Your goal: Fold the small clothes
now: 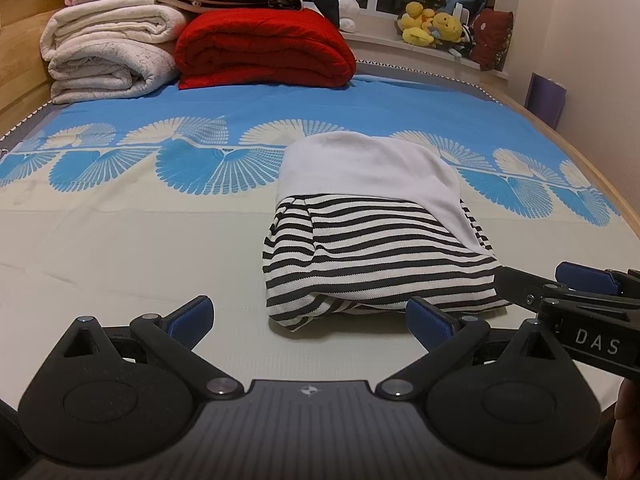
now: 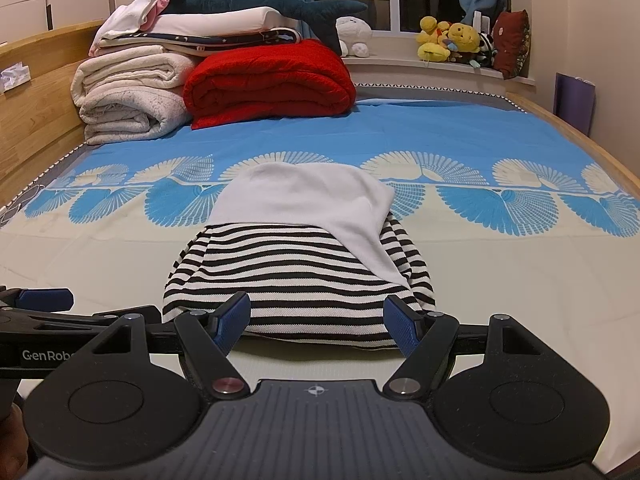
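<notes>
A folded black-and-white striped garment [image 1: 372,248] [image 2: 296,276] lies on the bed, and its white part [image 1: 360,168] [image 2: 304,196] is folded over the far half. My left gripper [image 1: 310,316] stands open just in front of the garment's near left corner, nothing between its pads. My right gripper [image 2: 318,316] is open too; its blue pads flank the garment's near edge without pressing on it. In the left wrist view the right gripper [image 1: 540,280] shows at the garment's near right corner. One blue pad [image 2: 44,300] of the left gripper shows in the right wrist view.
The bed sheet [image 1: 120,240] is cream near me and blue with fan patterns farther off. A red quilt [image 1: 264,48] and rolled white blankets [image 1: 108,52] are stacked at the far left by the wooden headboard [image 2: 36,92]. Plush toys [image 2: 448,40] sit on the windowsill.
</notes>
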Demonstrator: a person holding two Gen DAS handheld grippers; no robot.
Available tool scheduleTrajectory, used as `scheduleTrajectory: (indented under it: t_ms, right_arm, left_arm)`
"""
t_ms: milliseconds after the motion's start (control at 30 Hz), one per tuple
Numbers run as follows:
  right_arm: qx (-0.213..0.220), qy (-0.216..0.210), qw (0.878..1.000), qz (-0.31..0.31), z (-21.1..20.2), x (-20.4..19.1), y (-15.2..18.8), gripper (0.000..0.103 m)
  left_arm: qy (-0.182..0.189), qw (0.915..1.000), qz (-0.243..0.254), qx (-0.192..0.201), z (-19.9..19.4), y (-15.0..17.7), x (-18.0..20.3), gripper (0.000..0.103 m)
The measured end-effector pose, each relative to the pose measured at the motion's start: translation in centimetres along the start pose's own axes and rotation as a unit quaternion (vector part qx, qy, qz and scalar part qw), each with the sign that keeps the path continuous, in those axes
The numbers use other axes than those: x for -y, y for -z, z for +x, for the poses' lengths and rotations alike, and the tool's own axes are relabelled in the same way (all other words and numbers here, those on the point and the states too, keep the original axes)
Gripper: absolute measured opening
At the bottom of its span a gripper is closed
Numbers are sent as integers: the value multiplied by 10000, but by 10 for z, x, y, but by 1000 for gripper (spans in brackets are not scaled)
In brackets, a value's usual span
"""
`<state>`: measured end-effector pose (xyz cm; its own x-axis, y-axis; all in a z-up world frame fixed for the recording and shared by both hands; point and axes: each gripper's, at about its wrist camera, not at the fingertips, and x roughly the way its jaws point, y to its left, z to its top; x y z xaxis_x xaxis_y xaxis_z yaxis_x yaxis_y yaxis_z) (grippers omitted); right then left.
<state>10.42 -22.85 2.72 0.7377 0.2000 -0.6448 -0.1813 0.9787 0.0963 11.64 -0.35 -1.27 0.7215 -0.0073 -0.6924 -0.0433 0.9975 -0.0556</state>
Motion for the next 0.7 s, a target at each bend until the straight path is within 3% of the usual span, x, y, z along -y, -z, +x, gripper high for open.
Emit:
scheduleTrajectory:
  t_ms: [700]
  right_arm:
    - [-43,0,10000,-31,3,2,3,75]
  left_arm:
    - [2,10000,18,-28,2,3,-1,102]
